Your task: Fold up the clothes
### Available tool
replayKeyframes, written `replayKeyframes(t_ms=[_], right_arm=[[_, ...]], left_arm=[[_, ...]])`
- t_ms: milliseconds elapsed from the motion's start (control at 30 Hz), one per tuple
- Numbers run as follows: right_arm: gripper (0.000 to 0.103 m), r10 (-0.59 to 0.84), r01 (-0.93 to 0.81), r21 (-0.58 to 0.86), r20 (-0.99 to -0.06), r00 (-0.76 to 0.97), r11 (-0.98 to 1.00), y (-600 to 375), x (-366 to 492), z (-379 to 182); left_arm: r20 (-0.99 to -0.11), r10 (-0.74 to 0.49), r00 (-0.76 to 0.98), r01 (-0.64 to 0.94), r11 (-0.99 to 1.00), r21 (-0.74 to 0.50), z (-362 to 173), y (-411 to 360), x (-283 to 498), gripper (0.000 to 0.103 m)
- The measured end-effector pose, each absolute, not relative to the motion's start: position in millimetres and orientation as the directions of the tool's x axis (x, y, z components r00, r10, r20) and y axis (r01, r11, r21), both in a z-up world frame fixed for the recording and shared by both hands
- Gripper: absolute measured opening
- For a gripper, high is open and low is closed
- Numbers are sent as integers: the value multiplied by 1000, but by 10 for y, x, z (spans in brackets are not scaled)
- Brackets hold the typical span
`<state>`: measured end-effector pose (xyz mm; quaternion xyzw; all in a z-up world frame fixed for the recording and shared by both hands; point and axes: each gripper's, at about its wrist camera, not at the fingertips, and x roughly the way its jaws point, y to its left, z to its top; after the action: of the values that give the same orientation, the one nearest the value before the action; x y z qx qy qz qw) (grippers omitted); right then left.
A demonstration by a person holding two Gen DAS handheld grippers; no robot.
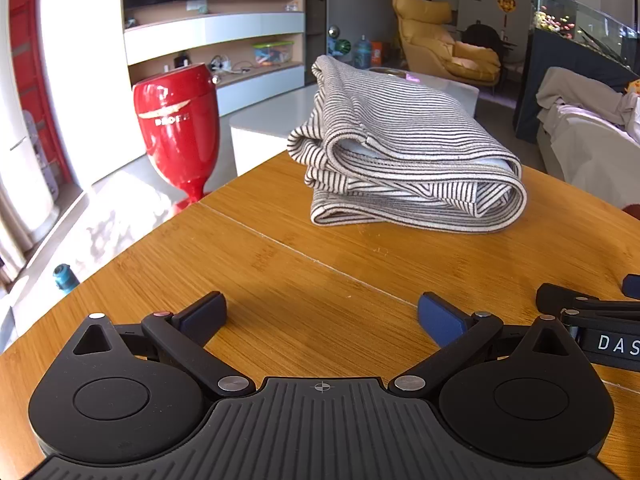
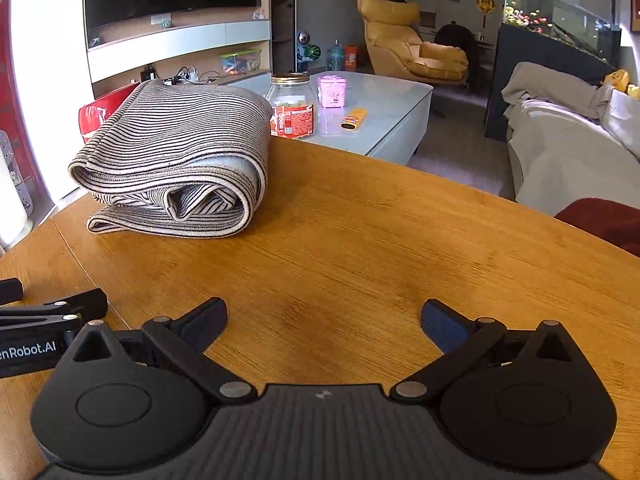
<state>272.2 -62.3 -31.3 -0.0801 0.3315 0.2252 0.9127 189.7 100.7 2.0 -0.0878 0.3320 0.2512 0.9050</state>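
Observation:
A striped grey-and-white garment [image 1: 404,152] lies folded in a thick bundle on the round wooden table [image 1: 320,280], near its far edge. In the right wrist view the same garment [image 2: 176,160] sits far left. My left gripper [image 1: 322,314] is open over bare wood, well short of the bundle, with nothing between its blue pads. My right gripper [image 2: 324,320] is open too, over bare wood to the right of the garment. Each gripper shows at the edge of the other's view: the right one [image 1: 592,320] and the left one [image 2: 40,320].
A red vase-shaped stand [image 1: 178,128] is on the floor past the table's left edge. A white coffee table [image 2: 384,112] behind carries a jar [image 2: 292,106], a pink tin and an orange item. A covered sofa [image 2: 560,144] and a dark red seat [image 2: 604,224] are on the right.

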Motion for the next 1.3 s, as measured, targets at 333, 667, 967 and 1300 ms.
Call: replayKeyframes(t_ms=[333, 667, 967, 1300], right_arm=[[103, 359, -464, 4, -641, 679, 886, -645, 2732, -322], [103, 359, -465, 4, -641, 678, 886, -655, 2729, -318], [103, 359, -465, 4, -641, 678, 885, -673, 2729, -314], [103, 358, -465, 3, -642, 678, 885, -668, 2727, -311]], left_arm=[[-645, 396, 654, -513, 858, 7, 10, 1005, 1908, 103], [-645, 396, 654, -513, 858, 6, 10, 1002, 1907, 103], [-645, 396, 654, -513, 858, 6, 10, 997, 1907, 103], [-645, 395, 654, -513, 858, 6, 10, 998, 1906, 103]])
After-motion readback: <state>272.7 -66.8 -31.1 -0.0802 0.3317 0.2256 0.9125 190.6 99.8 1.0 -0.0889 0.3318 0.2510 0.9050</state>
